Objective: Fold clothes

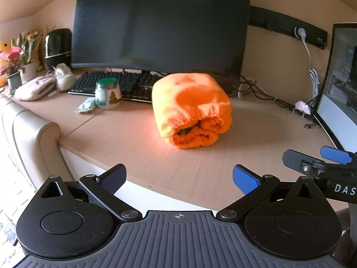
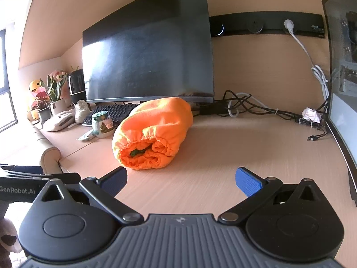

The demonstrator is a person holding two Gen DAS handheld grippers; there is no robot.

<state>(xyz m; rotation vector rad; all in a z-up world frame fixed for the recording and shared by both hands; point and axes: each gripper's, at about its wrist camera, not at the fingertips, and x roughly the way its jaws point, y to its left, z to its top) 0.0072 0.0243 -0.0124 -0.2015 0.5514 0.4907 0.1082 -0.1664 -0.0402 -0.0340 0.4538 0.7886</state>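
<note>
An orange garment lies folded into a thick bundle on the wooden desk, its elastic hem facing me; the bundle shows a bit of green inside the fold. My left gripper hovers open over the desk's near edge, well short of the bundle, holding nothing. My right gripper is open too, a little in front and to the right of the bundle, nothing between its blue pads. The right gripper also shows at the right edge of the left wrist view.
Behind the bundle stand a dark monitor and a black keyboard. A green-lidded jar and a crumpled wrapper sit to its left, with potted plants. Cables and a second screen are on the right. A padded chair back borders the desk's left.
</note>
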